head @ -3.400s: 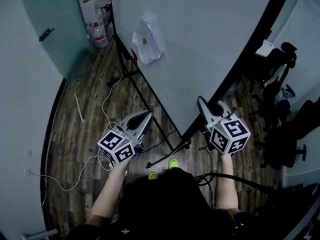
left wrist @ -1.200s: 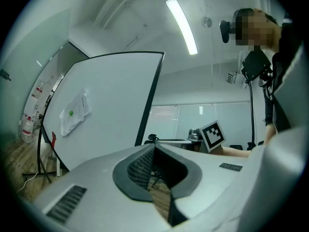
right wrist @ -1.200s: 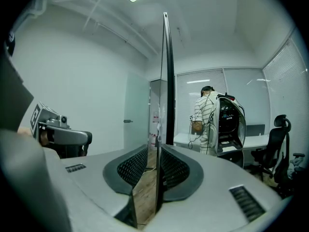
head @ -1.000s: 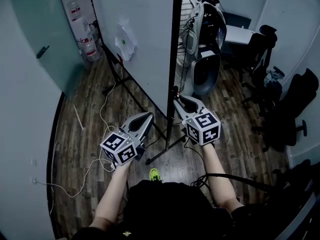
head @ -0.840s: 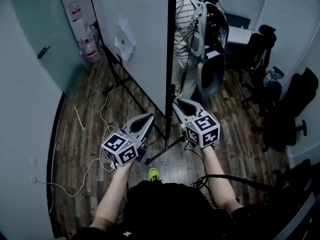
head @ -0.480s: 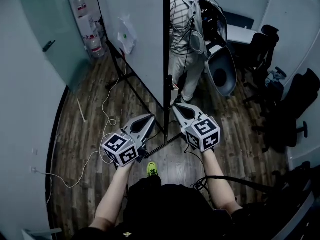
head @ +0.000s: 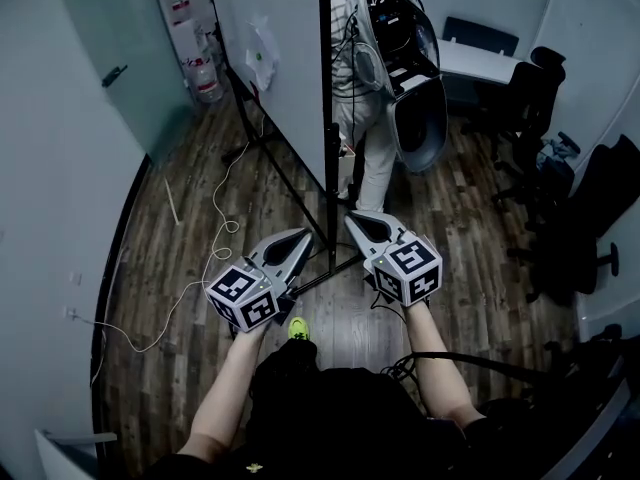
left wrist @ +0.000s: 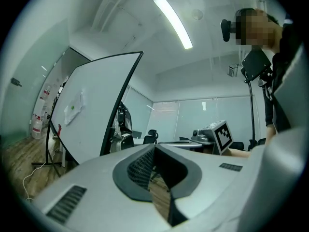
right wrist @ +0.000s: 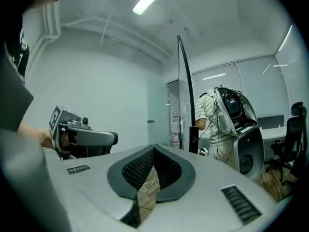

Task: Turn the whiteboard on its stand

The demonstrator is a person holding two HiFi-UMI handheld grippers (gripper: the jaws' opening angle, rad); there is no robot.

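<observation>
We see a white whiteboard [head: 295, 98] edged black, a brown plank floor [head: 170, 258], and the grey left tongs [head: 302, 236] and right tongs [head: 352, 220].

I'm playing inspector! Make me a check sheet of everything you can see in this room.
Surface: dark wooden plank floor; the stand rests on it.
Job's things: big white black-framed whiteboard, seen edge-on, upright on its black tripod stand; a crumpled white paper sheet with a green dot is stuck to its face.
Clutter: clear water bottles in the far corner.
Grippers: left gripper and right gripper both shut, empty, apart from the board.
Cables: thin white cable snaking across the floor.
Surroundings: a person behind the board beside a white shell-shaped machine; black office chairs at right.
</observation>
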